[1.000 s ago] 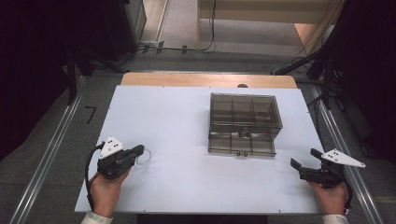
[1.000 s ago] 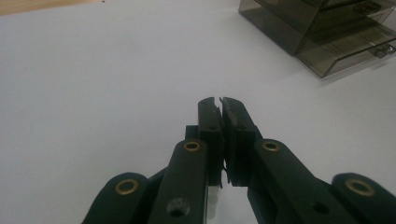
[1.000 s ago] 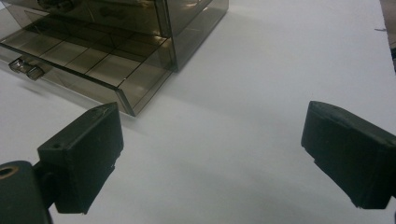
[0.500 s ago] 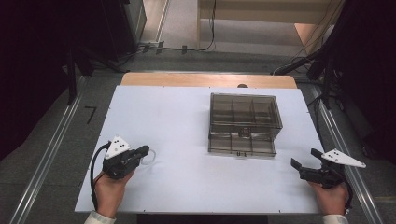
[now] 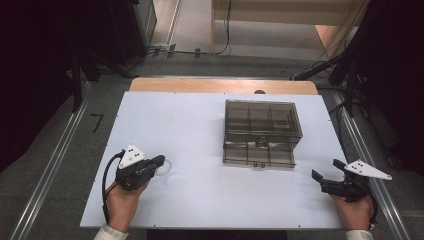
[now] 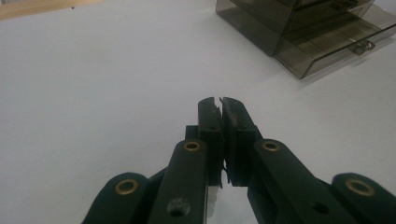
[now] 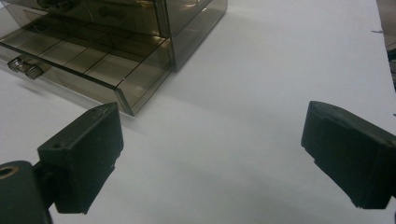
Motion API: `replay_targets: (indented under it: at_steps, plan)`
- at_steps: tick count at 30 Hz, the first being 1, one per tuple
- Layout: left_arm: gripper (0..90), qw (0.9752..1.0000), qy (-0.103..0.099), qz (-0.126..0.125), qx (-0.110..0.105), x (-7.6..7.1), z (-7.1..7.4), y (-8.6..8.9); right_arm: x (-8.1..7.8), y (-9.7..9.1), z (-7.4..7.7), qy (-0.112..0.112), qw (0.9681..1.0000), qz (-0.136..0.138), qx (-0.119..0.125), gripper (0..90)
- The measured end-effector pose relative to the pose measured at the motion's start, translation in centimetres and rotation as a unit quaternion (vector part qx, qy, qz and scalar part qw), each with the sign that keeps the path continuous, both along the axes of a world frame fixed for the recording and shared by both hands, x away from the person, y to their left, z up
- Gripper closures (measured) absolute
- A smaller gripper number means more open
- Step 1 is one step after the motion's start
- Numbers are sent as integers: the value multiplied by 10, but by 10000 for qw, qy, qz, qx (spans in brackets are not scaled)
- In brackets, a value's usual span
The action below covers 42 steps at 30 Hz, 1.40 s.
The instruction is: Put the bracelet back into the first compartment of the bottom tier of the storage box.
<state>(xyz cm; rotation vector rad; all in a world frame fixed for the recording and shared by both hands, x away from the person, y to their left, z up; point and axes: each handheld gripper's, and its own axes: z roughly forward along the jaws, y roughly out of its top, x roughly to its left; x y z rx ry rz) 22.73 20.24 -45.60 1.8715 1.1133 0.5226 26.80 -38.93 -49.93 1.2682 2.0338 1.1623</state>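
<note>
A smoked clear drawer box (image 5: 261, 132) with several compartments stands right of the table's middle, its lower drawer (image 5: 259, 155) pulled out a little. My left gripper (image 5: 158, 161) rests low near the front left, jaws shut, and points right toward the box. A thin pale loop (image 5: 168, 168) lies at its tip; I cannot tell whether it is pinched. In the left gripper view the left gripper (image 6: 220, 101) has its pads pressed together, with the box (image 6: 303, 32) far ahead. My right gripper (image 5: 327, 170) is open at the front right. In its own view the right gripper (image 7: 212, 154) holds nothing, and the drawer's corner (image 7: 126, 95) is just ahead.
The white tabletop (image 5: 190, 125) ends in a wooden strip (image 5: 220, 85) at the far side. Metal rails (image 5: 55, 165) run along both sides of the table, with dark stands and cables on the floor beyond.
My left gripper has slid a little to the right, and the pale loop stayed at its tip. The right gripper and the box have not moved.
</note>
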Motion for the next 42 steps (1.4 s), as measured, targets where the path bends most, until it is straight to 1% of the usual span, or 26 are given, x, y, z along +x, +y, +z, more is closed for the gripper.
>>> replay_targets:
  at_steps: [6,11,28,42]
  plan:
    - [881,10000,0,-84,3,3,1,-6,-2,-1,0,7,10000,-18,-54,42]
    - [882,9999,-32,-128,-16,4,2,-10,-4,-2,0,10,10000,-43,-39,42]
    - [881,9996,-22,-288,-29,12,3,-20,-10,-9,-1,26,9999,-154,-42,42]
    - [881,9988,-57,-481,-70,17,6,-35,-17,-16,-1,28,9997,-238,-40,42]
